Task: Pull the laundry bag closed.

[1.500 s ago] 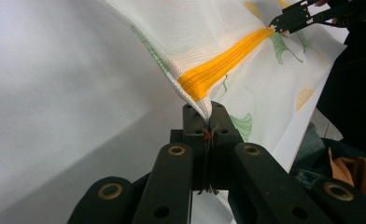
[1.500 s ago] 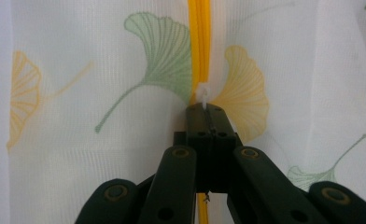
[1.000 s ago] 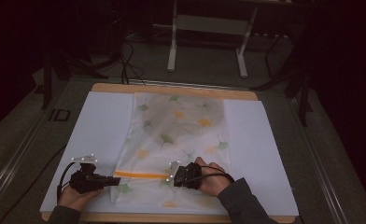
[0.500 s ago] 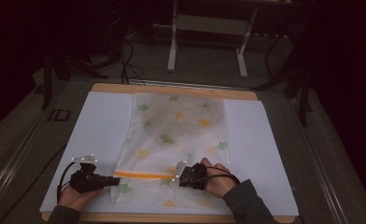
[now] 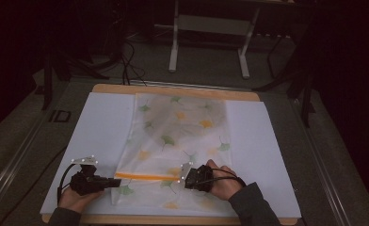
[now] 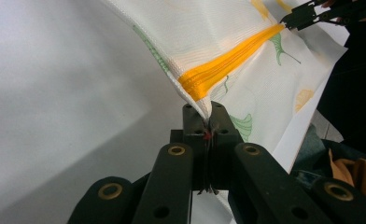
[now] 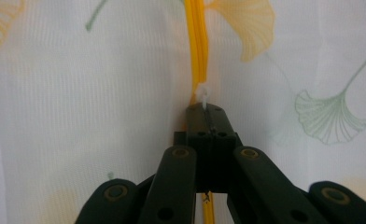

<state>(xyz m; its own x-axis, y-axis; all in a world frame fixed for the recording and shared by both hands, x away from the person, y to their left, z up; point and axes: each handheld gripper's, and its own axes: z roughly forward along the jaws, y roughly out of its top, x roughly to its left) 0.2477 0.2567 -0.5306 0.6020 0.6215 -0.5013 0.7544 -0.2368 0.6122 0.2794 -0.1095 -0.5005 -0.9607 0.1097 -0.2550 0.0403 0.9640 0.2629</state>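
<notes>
Down at the near edge, the left gripper (image 5: 114, 181) is clenched on the corner of the mesh bag (image 5: 180, 141) right where the orange zipper (image 5: 147, 177) ends, lifting that corner slightly. Across from it, the right gripper (image 5: 183, 177) is pinched tight on the small white zipper pull (image 7: 203, 95). Beyond them the leaf-printed bag lies flat on the white sheet (image 5: 102, 122), reaching toward the table's far edge.

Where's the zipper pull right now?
In the right gripper view the white zipper pull sits at the right gripper's shut tips, on the orange zipper, near the bag's near end.
</notes>
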